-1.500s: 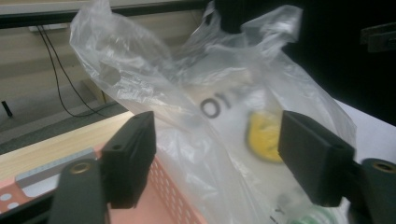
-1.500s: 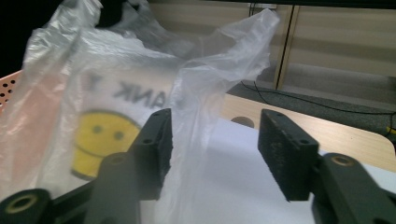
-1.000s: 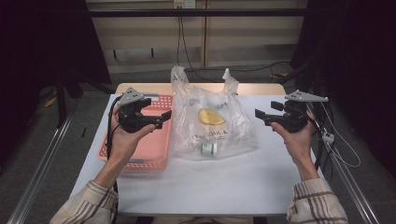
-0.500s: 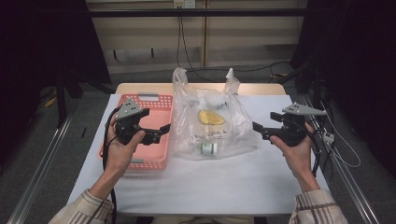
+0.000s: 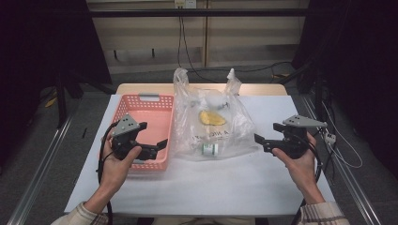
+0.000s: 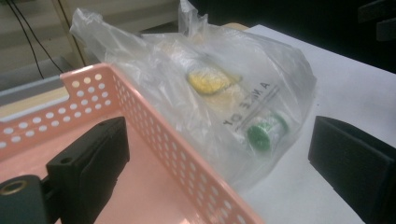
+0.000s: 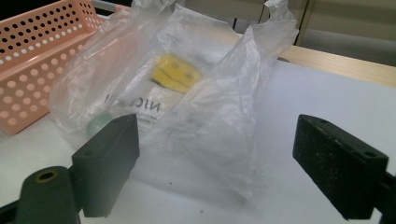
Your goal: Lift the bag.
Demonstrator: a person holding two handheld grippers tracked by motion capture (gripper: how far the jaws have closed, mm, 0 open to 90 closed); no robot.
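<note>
Two grippers are up in front of me in the high view, one at each side of the white tabletop. My left gripper hangs over the near right corner of the pink basket, its fingers pointing toward the clear plastic bag that sits mid-table, just beside the basket's right wall. My right gripper is held on the other side of the bag, near its lower right edge, fingers aimed at it. Inside the bag I can make out a yellow item and, lower down, a small container with a green cap. The bag's two handles stand up at the far side. From this height I cannot tell how far either pair of fingers is parted.

In the left gripper view, my fingers are spread wide and hold nothing. One is over the basket's floor, the other over bare tabletop; the perforated basket wall runs between them. The bag lies beyond, pressed up against that wall, with the yellow item and the green cap showing through the film, plus some printed lettering.

In the right gripper view, my fingers are likewise spread apart and empty. The bag rises between and beyond them, crumpled, the yellow item blurred inside it. The basket sits behind it at the left.
</note>
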